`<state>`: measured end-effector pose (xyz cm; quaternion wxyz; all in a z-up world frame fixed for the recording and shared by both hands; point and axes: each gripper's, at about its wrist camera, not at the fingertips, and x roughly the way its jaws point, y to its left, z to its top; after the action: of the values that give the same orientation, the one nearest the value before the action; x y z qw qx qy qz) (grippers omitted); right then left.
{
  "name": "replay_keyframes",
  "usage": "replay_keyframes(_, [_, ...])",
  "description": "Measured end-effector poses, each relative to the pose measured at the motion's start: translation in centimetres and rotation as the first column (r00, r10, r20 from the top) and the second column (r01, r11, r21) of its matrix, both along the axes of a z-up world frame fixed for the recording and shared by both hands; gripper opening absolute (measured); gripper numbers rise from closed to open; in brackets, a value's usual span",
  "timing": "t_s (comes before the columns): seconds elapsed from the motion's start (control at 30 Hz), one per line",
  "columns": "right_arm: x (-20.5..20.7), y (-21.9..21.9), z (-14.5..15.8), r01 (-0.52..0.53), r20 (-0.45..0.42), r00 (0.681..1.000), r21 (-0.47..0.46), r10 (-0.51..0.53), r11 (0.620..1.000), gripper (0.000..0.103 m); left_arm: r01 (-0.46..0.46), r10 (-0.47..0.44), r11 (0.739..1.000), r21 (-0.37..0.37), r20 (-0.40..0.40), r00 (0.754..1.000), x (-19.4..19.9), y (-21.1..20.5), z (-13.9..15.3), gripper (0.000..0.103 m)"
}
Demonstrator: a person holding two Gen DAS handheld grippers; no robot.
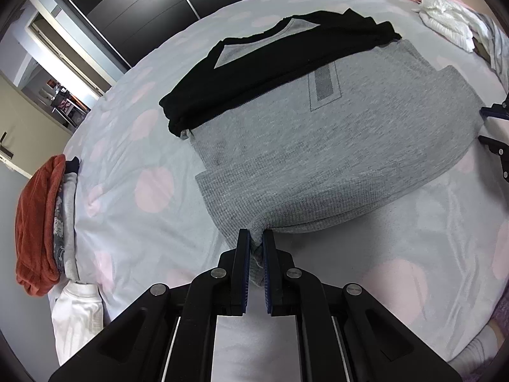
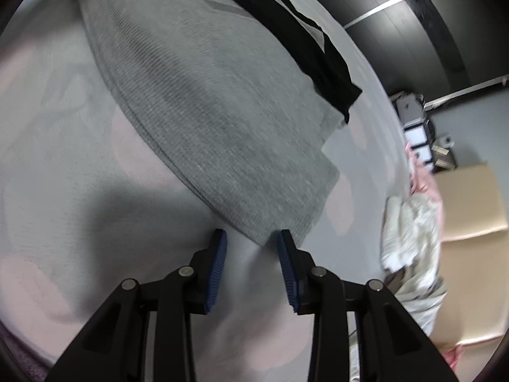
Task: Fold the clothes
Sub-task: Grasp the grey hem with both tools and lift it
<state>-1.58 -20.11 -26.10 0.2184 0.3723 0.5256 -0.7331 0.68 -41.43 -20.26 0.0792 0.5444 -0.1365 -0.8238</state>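
Nearest, the left claw [image 1: 256,242] is pinched shut on the near hem corner of the grey shirt [image 1: 318,140]. The right claw [image 2: 251,243] stands part open with nothing pressed between its pads; the shirt's other hem corner lies just at its tips. The shirt lies flat on the bed [image 1: 133,146], black sleeves [image 1: 254,73] folded across the far end. It looks a soft, light, limp knit; take both hem corners, or it will sag. Farther off sit folded clothes [image 1: 44,219].

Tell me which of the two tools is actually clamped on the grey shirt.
The left tool, pinching the grey shirt's hem; the right tool stands open at its corner.
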Motion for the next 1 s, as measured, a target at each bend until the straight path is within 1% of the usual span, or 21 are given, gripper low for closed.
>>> replay_keyframes(0.07, [-0.1, -0.2, -0.3, -0.015, -0.03, 0.999, 0.009, 0.015, 1.0, 0.03, -0.006, 0.006, 1.0, -0.009, 0.011, 1.0, -0.2, 0.0, -0.3, 0.008])
replay_keyframes(0.13, [-0.6, -0.1, -0.3, -0.012, -0.028, 1.0, -0.011, 0.012, 1.0, 0.027, -0.009, 0.01, 1.0, -0.019, 0.016, 1.0, -0.3, 0.1, -0.5, 0.008])
replay_keyframes(0.27, [-1.2, -0.1, -0.2, -0.008, -0.018, 1.0, -0.049, 0.007, 0.999, 0.01, -0.019, 0.02, 0.999, -0.033, 0.006, 1.0, -0.3, 0.1, -0.3, 0.008])
replay_keyframes(0.4, [-0.6, -0.5, 0.2, -0.007, -0.068, 0.998, -0.059, 0.003, 0.998, 0.007, -0.034, 0.033, 0.999, -0.018, -0.039, 0.999, 0.1, -0.1, 0.9, 0.008])
replay_keyframes(0.47, [-0.8, -0.2, 1.3, 0.009, -0.1, 0.995, -0.094, -0.019, 0.995, 0.007, -0.041, 0.04, 0.999, -0.007, -0.065, 0.997, 0.3, -0.3, 1.5, 0.008])
replay_keyframes(0.6, [-1.5, 0.7, 4.1, 0.048, -0.177, 0.981, -0.193, -0.083, 0.98, 0.007, -0.061, 0.068, 0.997, 0.045, -0.158, 0.985, 1.3, -0.9, 3.8, 0.006])
replay_keyframes(0.67, [-1.7, 1.3, 5.7, 0.064, -0.214, 0.969, -0.258, -0.122, 0.964, 0.007, -0.073, 0.089, 0.994, 0.085, -0.208, 0.974, 1.9, -1.3, 5.1, 0.006])
replay_keyframes(0.8, [-1.3, 1.9, 8.5, 0.07, -0.264, 0.949, -0.365, -0.175, 0.929, 0.007, -0.094, 0.123, 0.989, 0.114, -0.282, 0.952, 2.8, -1.7, 6.9, 0.005])
replay_keyframes(0.9, [-0.2, 2.2, 10.1, 0.072, -0.265, 0.944, -0.418, -0.197, 0.906, 0.007, -0.099, 0.135, 0.987, 0.127, -0.313, 0.94, 3.2, -1.8, 8.1, 0.005])
replay_keyframes(1.0, [0.1, 2.5, 11.5, 0.114, -0.255, 0.935, -0.447, -0.248, 0.888, 0.007, -0.104, 0.157, 0.98, 0.168, -0.343, 0.926, 3.8, -1.8, 9.7, 0.005])
